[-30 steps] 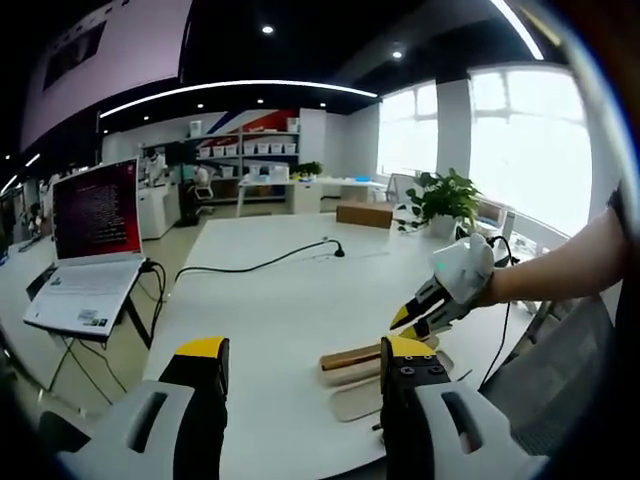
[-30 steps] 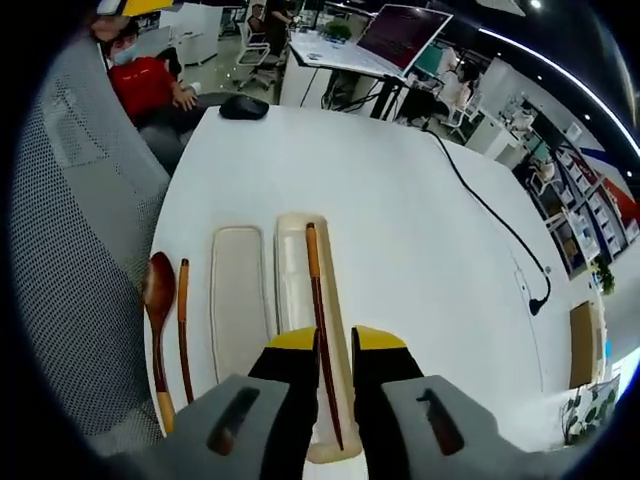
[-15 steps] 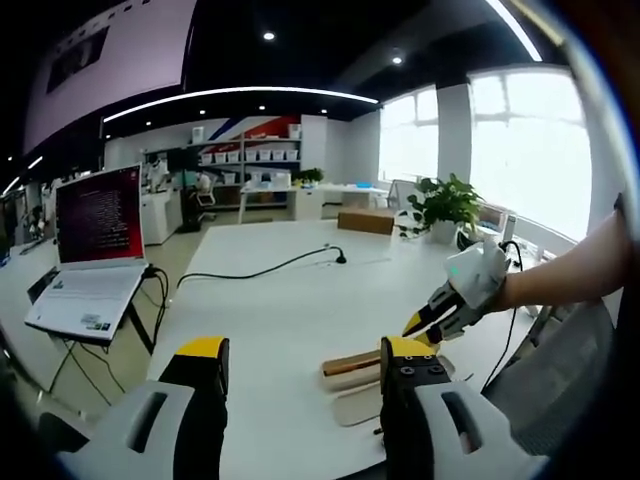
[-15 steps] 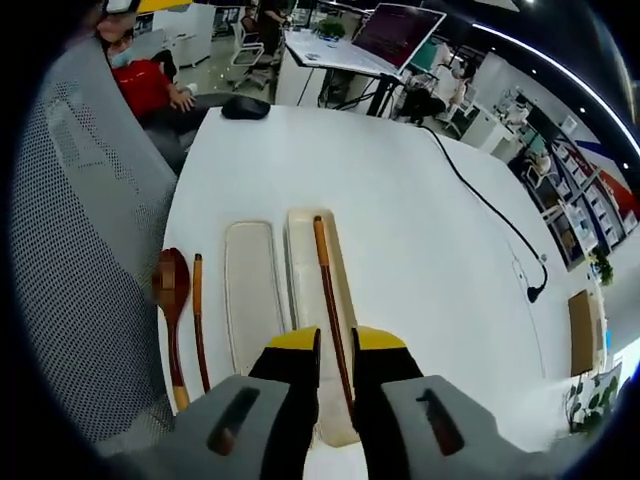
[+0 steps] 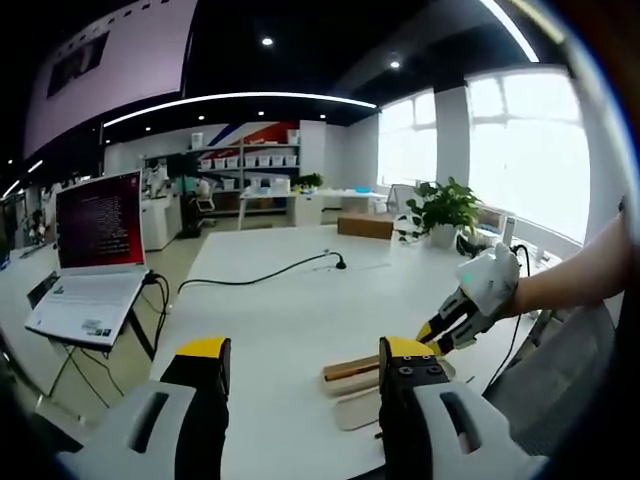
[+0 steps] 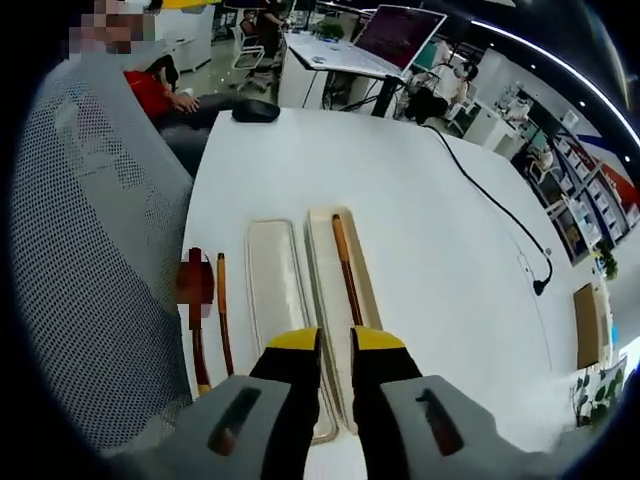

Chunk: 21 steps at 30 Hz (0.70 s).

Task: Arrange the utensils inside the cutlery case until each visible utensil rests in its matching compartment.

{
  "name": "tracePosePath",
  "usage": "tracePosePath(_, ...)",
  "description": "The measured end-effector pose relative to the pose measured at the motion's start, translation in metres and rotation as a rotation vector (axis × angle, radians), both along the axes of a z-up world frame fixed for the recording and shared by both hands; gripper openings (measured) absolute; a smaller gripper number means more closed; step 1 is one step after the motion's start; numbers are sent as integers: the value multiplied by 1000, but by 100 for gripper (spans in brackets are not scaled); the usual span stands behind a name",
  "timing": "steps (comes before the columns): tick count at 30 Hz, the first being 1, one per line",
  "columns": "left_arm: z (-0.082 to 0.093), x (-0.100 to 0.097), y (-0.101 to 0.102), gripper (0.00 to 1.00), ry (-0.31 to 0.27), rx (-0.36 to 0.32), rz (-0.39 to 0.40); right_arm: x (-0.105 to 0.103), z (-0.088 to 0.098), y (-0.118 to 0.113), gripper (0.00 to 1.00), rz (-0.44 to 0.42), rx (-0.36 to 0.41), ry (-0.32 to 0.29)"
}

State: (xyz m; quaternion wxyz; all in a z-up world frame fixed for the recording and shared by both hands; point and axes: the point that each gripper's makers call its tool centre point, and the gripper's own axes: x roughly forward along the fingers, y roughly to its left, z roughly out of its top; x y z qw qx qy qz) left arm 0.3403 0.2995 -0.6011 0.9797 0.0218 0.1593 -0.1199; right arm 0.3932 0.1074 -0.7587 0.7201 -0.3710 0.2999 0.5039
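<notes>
cutlery case (image 6: pixel 275 290): one chopstick (image 6: pixel 346 275) in its 3 o'clock slot; spoon (image 6: pixel 194 300) and second chopstick (image 6: pixel 222 310) wait on the tabletop (image 6: pixel 420 210). right gripper (image 6: pixel 335 345) fingers nearly together, empty; left gripper (image 5: pixel 305 365) fingers spread.

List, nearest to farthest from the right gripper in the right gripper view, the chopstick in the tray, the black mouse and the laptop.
From the right gripper:
1. Chopstick, in the right-hand tray just ahead of the jaws.
2. Black mouse, at the table's far edge, left.
3. Laptop, beyond the table, upper right.

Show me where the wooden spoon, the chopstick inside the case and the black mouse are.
wooden spoon (image 6: pixel 193 285): right gripper view, on its bowl.
chopstick inside the case (image 6: pixel 346 272): right gripper view, middle of its shaft.
black mouse (image 6: pixel 256 111): right gripper view, top of its body.
</notes>
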Motion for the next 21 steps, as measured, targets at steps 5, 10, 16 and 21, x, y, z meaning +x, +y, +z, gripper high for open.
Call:
tracePosePath(5,1,0,-1,61,-1,-5,-4,-9,0,1,7,24,-14,6)
tracePosePath(10,1,0,-3,60,-2,-1,-10,-13,4,0,3,37,-13,-7)
tracePosePath(16,2,0,-3,60,-4,4,-10,-23,-2,-1,5,51,-27,29)
tracePosePath(21,2,0,-4,60,-4,3,-13,-39,-12,1,5,87,-39,94)
